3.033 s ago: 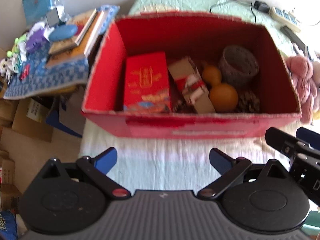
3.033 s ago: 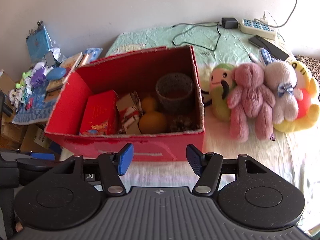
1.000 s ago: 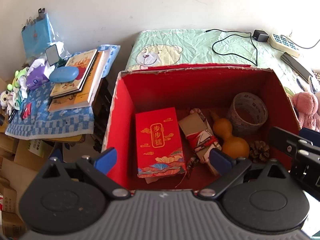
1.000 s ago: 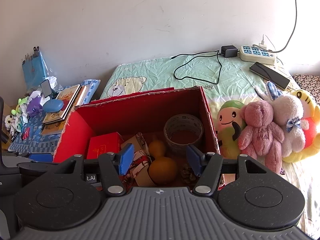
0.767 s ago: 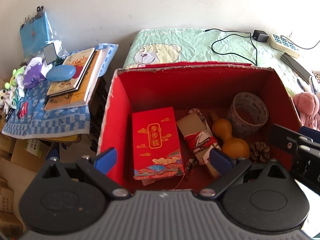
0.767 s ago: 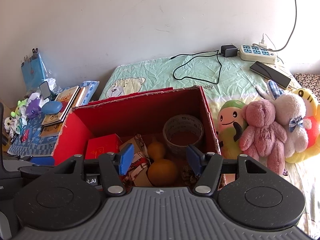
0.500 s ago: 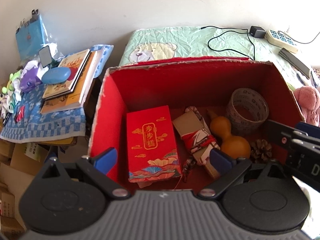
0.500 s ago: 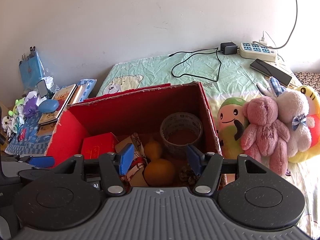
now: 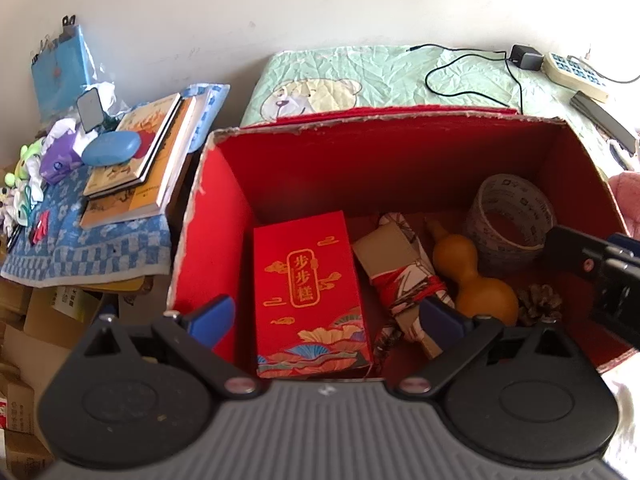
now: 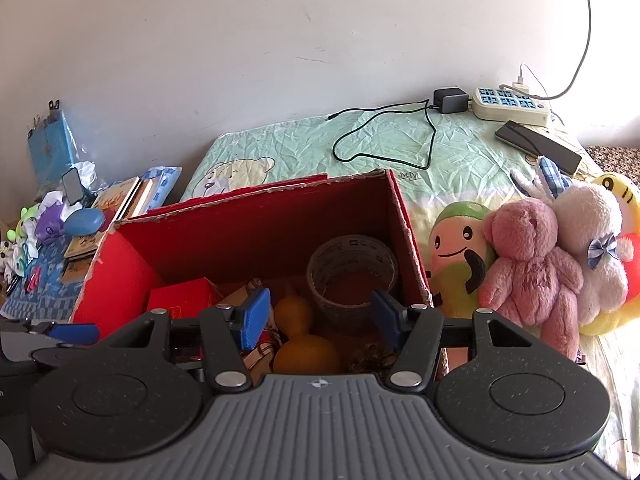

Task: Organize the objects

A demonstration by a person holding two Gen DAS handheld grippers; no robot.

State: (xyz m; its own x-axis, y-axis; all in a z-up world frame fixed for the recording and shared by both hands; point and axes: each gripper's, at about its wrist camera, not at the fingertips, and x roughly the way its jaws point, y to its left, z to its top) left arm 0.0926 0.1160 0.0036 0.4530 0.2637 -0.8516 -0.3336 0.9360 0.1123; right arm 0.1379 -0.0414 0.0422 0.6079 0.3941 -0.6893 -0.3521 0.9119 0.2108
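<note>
1. Left tongs (image 9: 326,318) and right tongs (image 10: 320,312) hover released over the red box (image 9: 208,216).
2. Packet (image 9: 310,292) lies flat inside; probably light, stiff: grip its long edges.

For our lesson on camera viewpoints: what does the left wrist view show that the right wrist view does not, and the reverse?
Only the left wrist view shows the full gold-printed face of the red packet box and the pine cone clearly. Only the right wrist view shows the plush toys whole: the pink bear, the green-capped doll and the white bunny. Both show the red cardboard box, the gourd, the tape roll, the power strip, and open grippers: left gripper, right gripper.
</note>
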